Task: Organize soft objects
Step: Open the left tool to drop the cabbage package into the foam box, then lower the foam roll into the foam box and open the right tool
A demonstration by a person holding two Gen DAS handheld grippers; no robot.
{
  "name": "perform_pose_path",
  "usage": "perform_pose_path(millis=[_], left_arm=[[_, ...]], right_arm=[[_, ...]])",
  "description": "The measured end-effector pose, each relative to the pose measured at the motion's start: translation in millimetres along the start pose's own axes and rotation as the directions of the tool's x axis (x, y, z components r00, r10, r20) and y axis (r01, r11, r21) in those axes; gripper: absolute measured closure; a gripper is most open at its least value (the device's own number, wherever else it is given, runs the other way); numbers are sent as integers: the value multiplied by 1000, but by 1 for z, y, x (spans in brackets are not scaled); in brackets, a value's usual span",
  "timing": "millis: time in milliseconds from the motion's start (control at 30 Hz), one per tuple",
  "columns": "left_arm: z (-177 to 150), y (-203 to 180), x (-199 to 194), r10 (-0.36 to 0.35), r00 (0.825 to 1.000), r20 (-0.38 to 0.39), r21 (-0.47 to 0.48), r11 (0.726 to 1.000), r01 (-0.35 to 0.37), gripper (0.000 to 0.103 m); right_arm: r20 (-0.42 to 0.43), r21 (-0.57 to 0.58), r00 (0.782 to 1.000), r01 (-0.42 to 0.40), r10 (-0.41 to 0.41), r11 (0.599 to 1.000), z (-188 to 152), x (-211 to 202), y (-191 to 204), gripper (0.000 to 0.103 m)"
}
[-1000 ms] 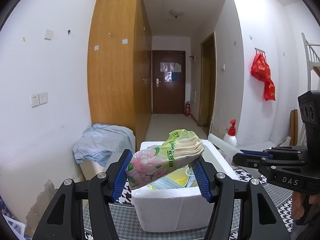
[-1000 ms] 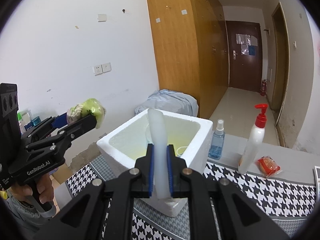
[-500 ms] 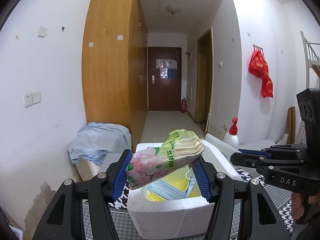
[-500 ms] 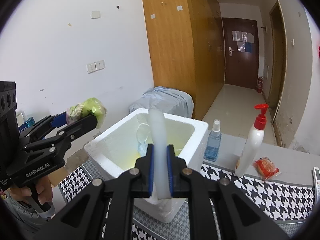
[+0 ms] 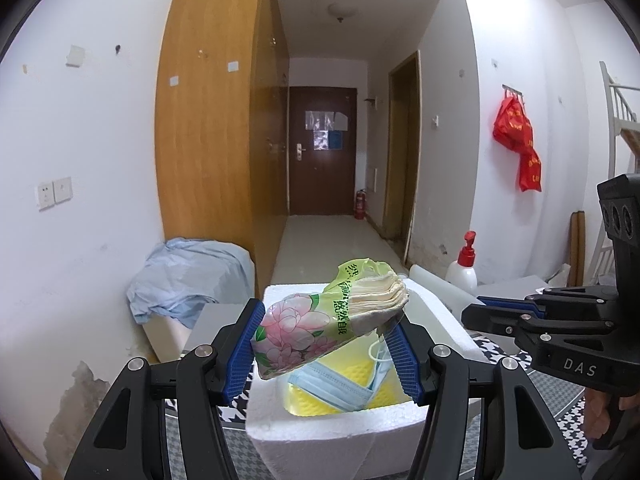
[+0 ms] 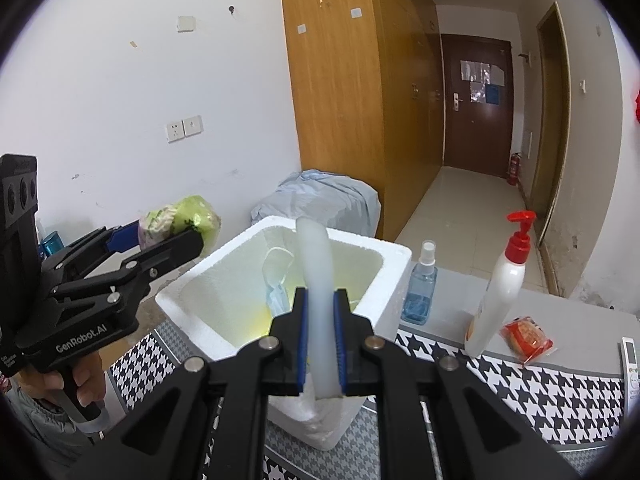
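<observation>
My left gripper is shut on a floral green tissue pack and holds it above the near edge of an open white foam box. Inside the box lie a blue face mask and something yellow. My right gripper is shut on the white foam lid, held upright on edge over the box. The left gripper with the pack shows left of the box in the right wrist view. The right gripper shows at the right in the left wrist view.
On the table with a houndstooth cloth stand a white pump bottle, a blue spray bottle, a red snack packet and a remote. A blue cloth pile lies beyond the box, by the wall.
Both grippers have risen and moved nearer over the box, so more of its inside and the mask shows. The grips have not changed.
</observation>
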State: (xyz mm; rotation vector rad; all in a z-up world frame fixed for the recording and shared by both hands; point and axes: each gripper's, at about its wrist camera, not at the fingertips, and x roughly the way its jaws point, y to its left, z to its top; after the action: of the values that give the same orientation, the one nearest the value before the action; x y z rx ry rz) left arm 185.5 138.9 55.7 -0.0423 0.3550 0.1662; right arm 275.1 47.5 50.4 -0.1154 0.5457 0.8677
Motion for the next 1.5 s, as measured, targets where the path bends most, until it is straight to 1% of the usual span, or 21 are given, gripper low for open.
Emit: perform_pose_path(millis=[367, 767, 833, 867, 900, 933, 1000, 1033, 1167, 1500], left_arm=[[2, -8, 15, -45, 999, -22, 12, 999, 45, 42], [0, -12, 30, -61, 996, -58, 17, 998, 62, 41], [1, -13, 30, -62, 996, -58, 19, 998, 63, 39], [1, -14, 30, -61, 997, -54, 22, 998, 63, 33], [2, -13, 31, -61, 997, -52, 24, 998, 62, 24], [2, -13, 31, -58, 997, -49, 24, 998, 59, 20], [2, -13, 30, -43, 998, -36, 21, 999, 44, 9], [2, -12, 29, -37, 999, -33, 25, 999, 38, 7], [1, -12, 27, -16, 1000, -18, 30, 999, 17, 1], [-2, 1, 15, 27, 1000, -5, 10, 1000, -27, 1]], right_arm=[[7, 20, 999, 38, -39, 999, -4, -7, -11, 88], [7, 33, 999, 51, -51, 998, -7, -9, -17, 88], [10, 35, 999, 50, -50, 998, -7, -10, -17, 88], [10, 34, 999, 52, -52, 998, -7, -10, -17, 88], [12, 34, 999, 53, -53, 998, -7, -10, -18, 88], [13, 35, 998, 54, -54, 998, -7, -11, -18, 88], [15, 36, 998, 56, -56, 998, -6, -11, -18, 88], [15, 36, 998, 56, -57, 998, -7, -12, -18, 88], [14, 35, 998, 58, -58, 998, -7, -11, -17, 88], [13, 26, 999, 48, -48, 999, -4, -7, -10, 88]])
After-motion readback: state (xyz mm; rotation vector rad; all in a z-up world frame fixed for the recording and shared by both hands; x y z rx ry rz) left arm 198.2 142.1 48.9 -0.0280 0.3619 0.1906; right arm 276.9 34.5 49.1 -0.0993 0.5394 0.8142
